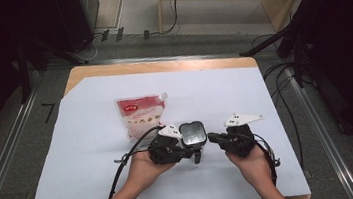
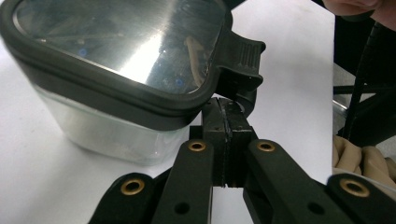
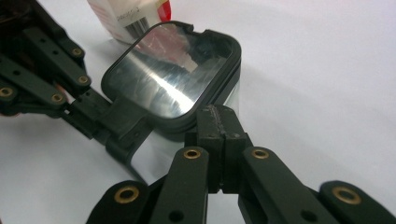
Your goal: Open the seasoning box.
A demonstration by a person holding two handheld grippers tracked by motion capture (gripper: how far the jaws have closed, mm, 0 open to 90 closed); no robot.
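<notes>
A clear square container point(image 1: 192, 133) with a glossy black-rimmed lid point(image 2: 121, 42) point(image 3: 170, 77) stands on the white sheet in front of the person. My left gripper point(image 1: 193, 153) point(image 2: 226, 109) is shut, and its tips sit right under the lid's side clasp point(image 2: 240, 58) point(image 3: 123, 126), touching it. Whether they pinch the clasp I cannot tell. From the other side my right gripper point(image 1: 210, 137) point(image 3: 217, 114) is also shut, its tips resting against the lid's rim at a corner with nothing between the jaws.
A pink and white snack bag point(image 1: 141, 113) point(image 3: 128, 16) lies behind the container. The white sheet point(image 1: 223, 89) covers most of the wooden table point(image 1: 160, 65). Cables point(image 1: 122, 168) trail from both grippers toward the near edge.
</notes>
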